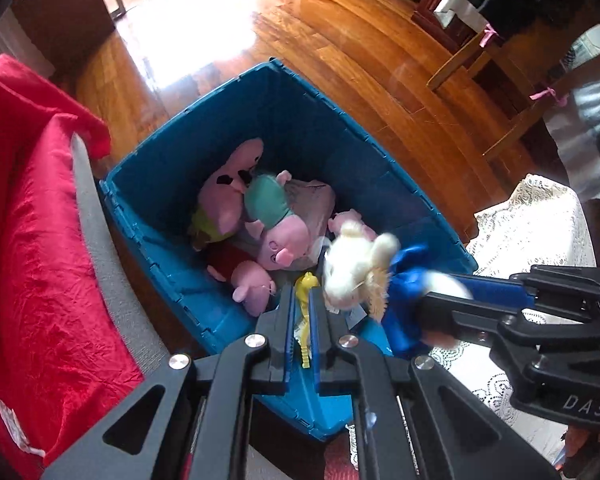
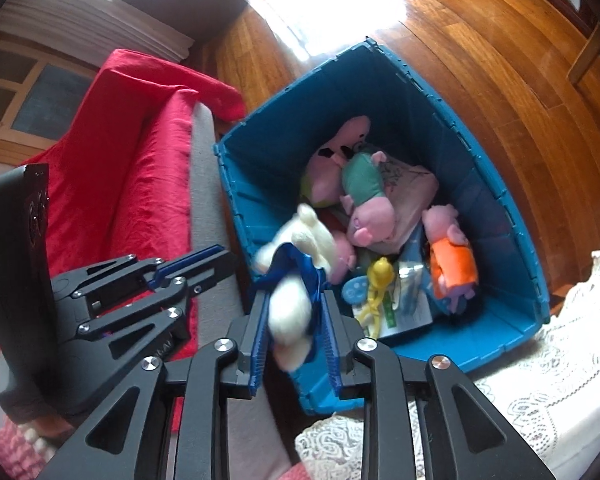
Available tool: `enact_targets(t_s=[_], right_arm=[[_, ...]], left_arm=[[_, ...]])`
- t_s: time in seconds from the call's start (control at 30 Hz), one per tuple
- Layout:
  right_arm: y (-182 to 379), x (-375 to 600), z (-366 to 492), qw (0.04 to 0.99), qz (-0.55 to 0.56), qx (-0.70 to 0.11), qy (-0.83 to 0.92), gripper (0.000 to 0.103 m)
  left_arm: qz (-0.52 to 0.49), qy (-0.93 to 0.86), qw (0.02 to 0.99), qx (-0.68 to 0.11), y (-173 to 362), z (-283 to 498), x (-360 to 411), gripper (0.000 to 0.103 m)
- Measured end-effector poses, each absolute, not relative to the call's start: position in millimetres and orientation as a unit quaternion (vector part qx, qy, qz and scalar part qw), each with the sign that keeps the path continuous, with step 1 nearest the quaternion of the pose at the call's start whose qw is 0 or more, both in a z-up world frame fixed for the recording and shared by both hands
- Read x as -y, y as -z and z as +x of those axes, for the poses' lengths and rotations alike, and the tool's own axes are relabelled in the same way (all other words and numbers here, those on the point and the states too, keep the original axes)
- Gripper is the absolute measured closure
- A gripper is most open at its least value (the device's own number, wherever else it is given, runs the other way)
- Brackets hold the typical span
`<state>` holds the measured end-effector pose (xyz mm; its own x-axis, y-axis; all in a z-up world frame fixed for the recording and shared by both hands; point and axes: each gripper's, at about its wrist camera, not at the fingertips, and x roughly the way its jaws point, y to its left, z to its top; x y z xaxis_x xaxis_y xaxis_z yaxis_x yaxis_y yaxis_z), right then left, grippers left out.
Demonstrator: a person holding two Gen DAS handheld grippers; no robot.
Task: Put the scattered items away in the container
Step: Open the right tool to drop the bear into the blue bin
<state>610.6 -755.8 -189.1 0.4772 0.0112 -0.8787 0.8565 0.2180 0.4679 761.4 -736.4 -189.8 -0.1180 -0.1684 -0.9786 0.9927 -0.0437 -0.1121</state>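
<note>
Drop step. Both over the blue bin (image 1: 380, 152). Left gripper (image 1: 302, 308) jaws slightly apart, yellow toy (image 1: 305, 312) between them, looks released. Right gripper (image 2: 292, 320) jaws apart around blurred white plush (image 2: 292, 316), probably falling. Next: widen jaws, lift clear.

My white plush toy (image 2: 296, 280) is smeared by blur, perhaps a rabbit; my fingers (image 1: 286, 340) hide part of the yellow toy (image 1: 305, 320)
</note>
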Motion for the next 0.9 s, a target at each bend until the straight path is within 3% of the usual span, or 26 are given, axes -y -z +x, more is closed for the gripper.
enact_targets(t_s=[0.03,0.07,0.1,0.2,0.7,0.73,0.8,0.9], right_arm=[[190.0,756.5,610.7,0.666,0.539,-0.405,0.319,0.042],[190.3,756.9,610.3,0.664,0.536,-0.408,0.324,0.034],[189.9,756.9,609.2,0.662,0.531,-0.413,0.332,0.027],[189.1,756.8,606.3,0.657,0.523,-0.420,0.345,0.010],[174.0,739.5,586.8,0.636,0.501,-0.442,0.385,0.003],[173.4,738.2,585.1,0.635,0.501,-0.443,0.387,0.002],[172.1,735.4,582.2,0.633,0.499,-0.444,0.392,0.000],[170.5,730.7,579.6,0.630,0.494,-0.450,0.397,0.000]], left_arm=[[0.437,0.573,0.507,-0.473,190.5,763.0,736.1,0.077],[0.439,0.568,0.512,-0.471,190.4,764.9,735.5,0.057],[0.437,0.565,0.517,-0.471,189.8,767.8,734.7,0.044],[0.433,0.557,0.528,-0.472,187.7,775.0,732.0,0.038],[0.454,0.545,0.541,-0.451,178.6,762.2,725.3,0.037],[0.456,0.545,0.542,-0.449,177.6,761.3,724.7,0.034],[0.458,0.547,0.543,-0.443,175.4,759.1,723.2,0.018],[0.459,0.548,0.543,-0.440,173.4,756.7,721.4,0.017]])
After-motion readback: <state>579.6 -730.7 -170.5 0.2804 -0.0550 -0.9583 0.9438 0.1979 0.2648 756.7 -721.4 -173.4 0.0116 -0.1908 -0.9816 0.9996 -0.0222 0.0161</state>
